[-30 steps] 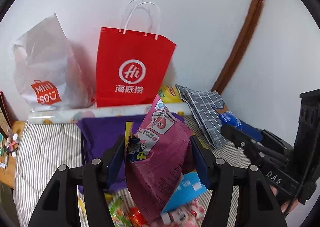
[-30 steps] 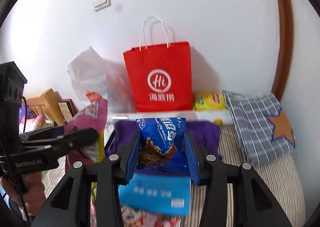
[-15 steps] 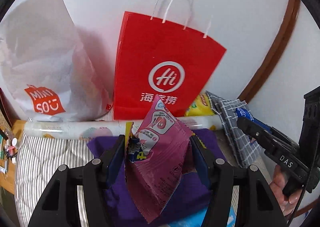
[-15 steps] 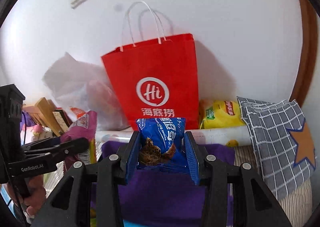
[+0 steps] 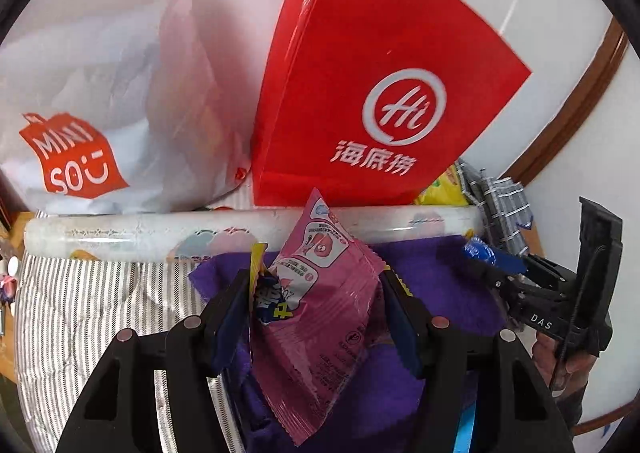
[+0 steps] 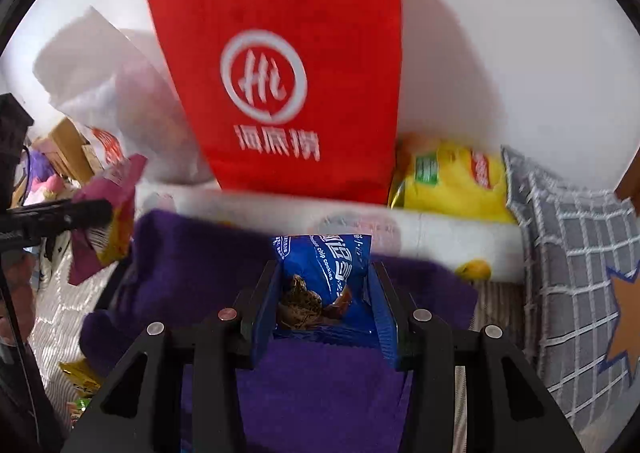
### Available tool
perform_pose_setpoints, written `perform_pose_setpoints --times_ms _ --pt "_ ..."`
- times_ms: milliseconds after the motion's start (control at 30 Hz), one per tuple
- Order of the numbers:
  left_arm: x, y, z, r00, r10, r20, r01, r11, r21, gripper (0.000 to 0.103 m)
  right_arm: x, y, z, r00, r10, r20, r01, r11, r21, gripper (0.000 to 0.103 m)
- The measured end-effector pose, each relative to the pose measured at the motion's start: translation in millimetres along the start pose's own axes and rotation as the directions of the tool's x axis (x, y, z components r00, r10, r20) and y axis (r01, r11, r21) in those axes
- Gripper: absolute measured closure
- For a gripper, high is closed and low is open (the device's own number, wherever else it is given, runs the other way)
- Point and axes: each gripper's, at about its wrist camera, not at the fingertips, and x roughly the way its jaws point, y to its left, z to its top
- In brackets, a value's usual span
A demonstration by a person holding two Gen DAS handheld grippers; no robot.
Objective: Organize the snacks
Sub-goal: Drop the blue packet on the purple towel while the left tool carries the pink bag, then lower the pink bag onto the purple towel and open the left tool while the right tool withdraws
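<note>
Your left gripper (image 5: pixel 316 301) is pinching a pink snack packet (image 5: pixel 320 317), its blue pads pressed against both sides of the wrapper; the packet stands tilted, its top corner pointing toward the far wall. Your right gripper (image 6: pixel 324 301) is clamped on a blue cookie packet (image 6: pixel 324 273), held upright between its pads, with the printed cookies showing low on the front.

Both packets hang over a purple cloth (image 5: pixel 432 277) that lies on a striped bedcover (image 5: pixel 80 309). Just beyond the cloth a white printed roll (image 5: pixel 160 233) lies across the bed from left to right. Behind the roll, against the white wall, a red paper bag (image 5: pixel 380 93) stands with its white handles up, and a white plastic bag (image 5: pixel 100 113) with a red logo slumps just left of it, touching its side.

From the right wrist view, a yellow chip bag (image 6: pixel 452 181) sits to the right of the red bag, and a grey checked cushion (image 6: pixel 576 253) with an orange star lies further right. In that same view your left gripper shows at the left edge, holding the pink packet near the cloth's left end
</note>
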Motion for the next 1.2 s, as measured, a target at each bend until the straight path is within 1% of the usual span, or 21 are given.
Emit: perform_pose_setpoints --times_ms 167,267,367,467,600,733,867,967,1133,1200 --pt "10.5 1.4 -2.2 0.999 0.036 -0.029 -0.036 0.999 0.013 0.042 24.7 -4.8 -7.0 0.998 -0.008 -0.066 0.008 1.000 -0.007 0.059" --pt "14.8 4.7 -2.9 0.998 0.038 -0.046 -0.038 0.999 0.009 0.042 34.7 -9.7 -9.9 0.996 -0.012 -0.091 0.012 1.000 0.004 0.059" --pt "20.4 7.2 -5.0 0.997 0.042 -0.068 -0.042 0.999 0.003 0.042 46.8 -15.0 -11.4 0.990 -0.044 -0.133 0.046 0.999 0.011 0.059" --pt "25.0 8.7 -6.0 0.996 0.037 -0.085 -0.037 0.999 -0.003 0.042 53.2 -19.5 -12.6 0.987 -0.050 -0.150 0.054 0.998 0.022 0.059" --pt "32.3 7.0 -8.0 0.993 0.042 -0.107 -0.042 0.999 -0.005 0.042 52.1 -21.1 -10.6 0.990 -0.025 -0.136 0.030 0.999 0.041 0.058" --pt "39.5 3.6 -10.6 0.991 0.029 -0.128 -0.030 1.000 -0.006 0.042 47.5 -19.4 -10.4 0.990 -0.031 -0.139 0.034 0.999 0.020 0.058" --pt "45.5 -1.0 -13.2 0.990 0.032 -0.136 -0.033 0.999 -0.004 0.042 48.1 -18.2 -7.7 0.989 -0.013 -0.147 0.017 0.999 0.031 0.056" --pt "47.1 -2.4 -14.9 0.990 0.026 -0.138 -0.026 1.000 -0.002 0.042 41.2 -16.2 -4.9 0.992 -0.018 -0.127 0.020 1.000 0.016 0.045" --pt "50.6 -4.5 -16.6 0.989 0.036 -0.143 -0.035 0.999 0.008 0.041 26.1 -14.5 -1.4 0.995 -0.028 -0.096 0.029 1.000 0.008 0.043" --pt "52.4 -5.4 -17.1 0.988 0.044 -0.149 -0.043 0.999 0.011 0.041 20.2 -15.2 -0.1 0.995 -0.043 -0.090 0.044 0.999 0.005 0.037"
